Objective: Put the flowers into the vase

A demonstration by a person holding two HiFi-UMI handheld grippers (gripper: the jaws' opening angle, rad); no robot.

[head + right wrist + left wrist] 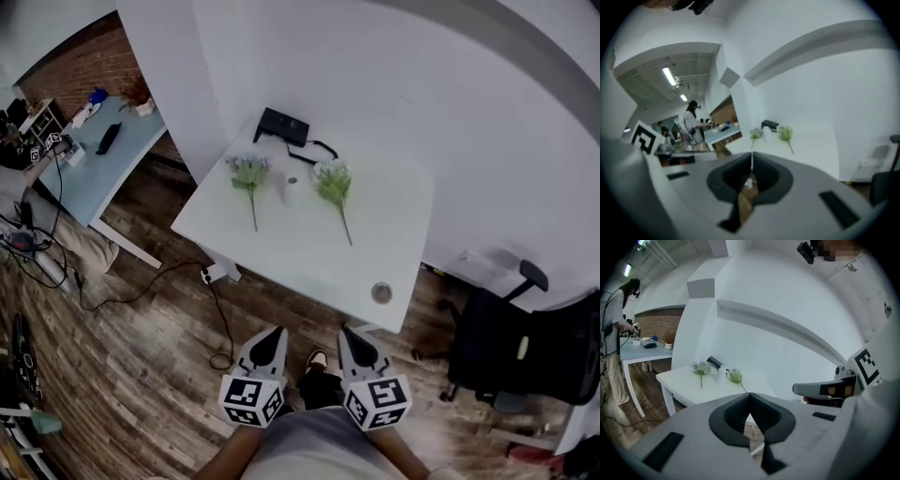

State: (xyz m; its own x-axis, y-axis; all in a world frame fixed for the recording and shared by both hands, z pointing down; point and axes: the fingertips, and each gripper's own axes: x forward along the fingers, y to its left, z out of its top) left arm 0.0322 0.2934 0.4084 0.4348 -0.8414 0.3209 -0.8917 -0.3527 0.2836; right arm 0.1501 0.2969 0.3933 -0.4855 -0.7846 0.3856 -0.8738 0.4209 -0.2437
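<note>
Head view: vase [292, 188] stands upright on the white table [394, 225], with the left flower [248, 175] lying just left of the vase, the right flower [333, 184] just right of it and a black device [282, 126] behind it. Left gripper [274, 332] and right gripper [350, 332] are well short of the vase, off the table's near edge. Left gripper view: jaws fully together, nothing held, vase well ahead. Right gripper view: jaws fully together, empty, both flowers ahead on the table.
</note>
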